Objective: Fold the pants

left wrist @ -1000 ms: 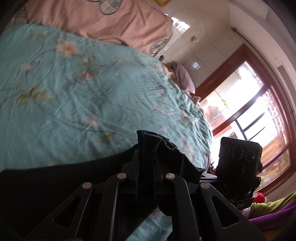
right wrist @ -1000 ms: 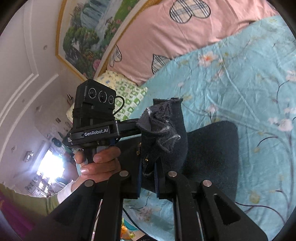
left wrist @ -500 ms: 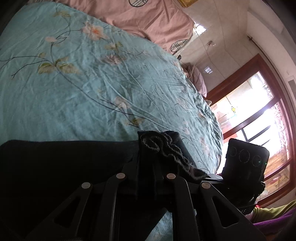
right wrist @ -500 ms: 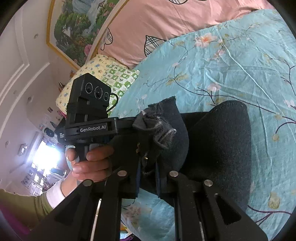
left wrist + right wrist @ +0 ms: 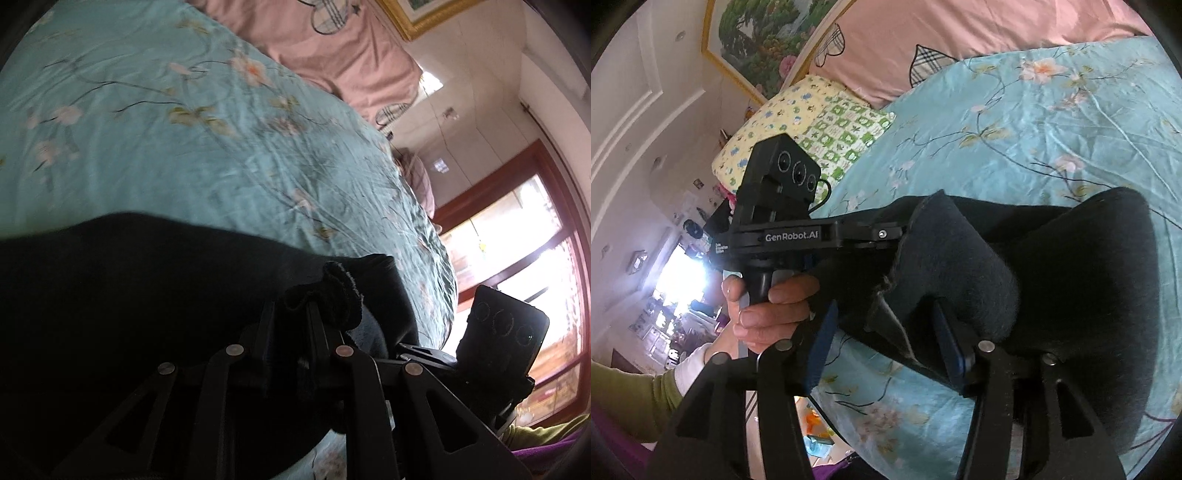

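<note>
Dark pants point(image 5: 122, 302) lie on a bed, spread across the lower left of the left wrist view, their fuzzy edge bunched up at the left gripper point(image 5: 291, 314). The narrow jaws there clench a roll of the cloth and are easing apart.

The right wrist view shows what the other cannot: the pants point(image 5: 1082, 280) fill the centre and right of the frame, draped in a thick fold over the right gripper point(image 5: 882, 343). Its blue pads point(image 5: 822, 343) stand wide and are opening, with a frayed flap of cloth loose between them and nothing pressed. At centre left a hand point(image 5: 768, 306) in a green sleeve point(image 5: 631, 398) grips the handle of the left gripper, seen here from the side and lettered "GenRobot.AI".

The left view alone catches, at lower right, the camera block point(image 5: 506, 328) of the right gripper, against a bright red-framed window point(image 5: 524, 236).

The sheet point(image 5: 1052, 122) is turquoise with printed blossoms and thin branches, and creased. Pink pillows point(image 5: 960, 29) with checked heart patches lie at the top of both views; a yellow-and-green pillow point(image 5: 809, 129) and a gold-framed painting point(image 5: 764, 40) show upper left in the right view only.

The pants look near black, soft and napped.
</note>
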Demonstrator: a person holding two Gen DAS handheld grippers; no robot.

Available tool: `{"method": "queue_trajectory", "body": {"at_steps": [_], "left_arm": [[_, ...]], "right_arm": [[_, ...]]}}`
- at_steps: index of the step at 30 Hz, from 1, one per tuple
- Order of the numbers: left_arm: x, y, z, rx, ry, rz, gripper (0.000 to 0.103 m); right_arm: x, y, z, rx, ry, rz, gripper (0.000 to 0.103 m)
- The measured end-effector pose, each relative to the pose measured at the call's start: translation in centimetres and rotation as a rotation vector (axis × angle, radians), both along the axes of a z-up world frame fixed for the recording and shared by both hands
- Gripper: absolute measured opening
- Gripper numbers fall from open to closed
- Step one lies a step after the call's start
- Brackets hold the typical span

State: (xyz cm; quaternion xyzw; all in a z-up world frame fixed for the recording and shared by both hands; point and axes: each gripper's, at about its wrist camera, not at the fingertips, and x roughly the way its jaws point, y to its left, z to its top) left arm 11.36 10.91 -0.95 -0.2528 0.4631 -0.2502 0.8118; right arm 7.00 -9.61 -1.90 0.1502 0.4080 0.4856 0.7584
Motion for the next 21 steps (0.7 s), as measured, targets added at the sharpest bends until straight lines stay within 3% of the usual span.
{"method": "queue_trajectory", "body": {"at_steps": [6, 14, 21], "left_arm": [[-1.7, 1.2, 0.0, 0.014, 0.01, 0.067, 0.015], [-4.3, 2.8, 0.5, 0.025, 0.017, 0.173, 0.026], [-7.7, 5.0, 1.1, 0.029, 0.004, 0.326, 0.035]], "right_arm": [[-0.2, 0.2, 0.4, 0.014, 0.004, 0.007, 0.055], [-0.5, -0.2, 2.3, 0.036, -0.026, 0.008, 0.055], [0.2, 0.2, 3.7, 0.05, -0.055, 0.008, 0.061]]}}
